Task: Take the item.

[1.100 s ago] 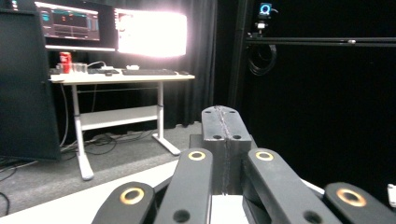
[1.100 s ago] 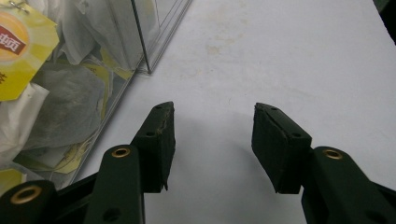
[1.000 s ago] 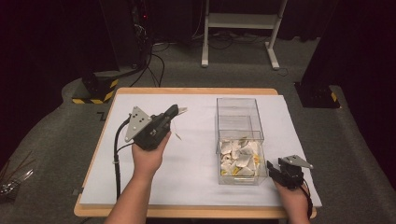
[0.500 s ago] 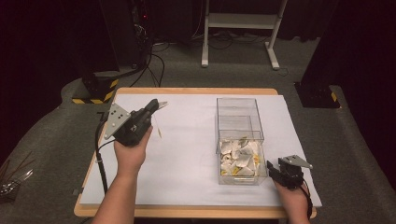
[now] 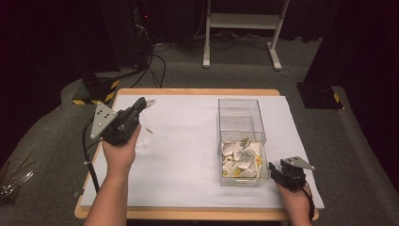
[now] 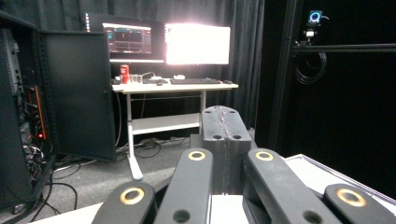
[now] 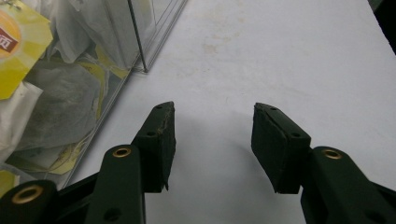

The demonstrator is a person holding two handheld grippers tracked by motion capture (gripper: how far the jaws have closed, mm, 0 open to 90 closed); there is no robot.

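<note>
While the left hand point(image 5: 120, 153) lifts the left gripper point(image 5: 141, 104) above the table's point(image 5: 188, 141) left half, its fingers point(image 6: 226, 135) are pressed together with no gap, as the left gripper view shows — what they hold cannot be told there. From the high view, a pale tea bag point(image 5: 149, 102) pokes out at the finger tips, with a thin string and small tag point(image 5: 148, 129) hanging below it. A black cable point(image 5: 89, 160) trails down from this gripper past the table's left edge. Right of centre stands a clear plastic box point(image 5: 240, 117); its near part is heaped with tea bags point(image 5: 241, 160), its far part looks bare. Farther right, the right gripper point(image 5: 273, 168) rests low on the white tabletop just beside the box's near right corner — its fingers point(image 7: 161, 140) spread wide apart and hold nothing, the box wall just to their left in the right gripper view.
</note>
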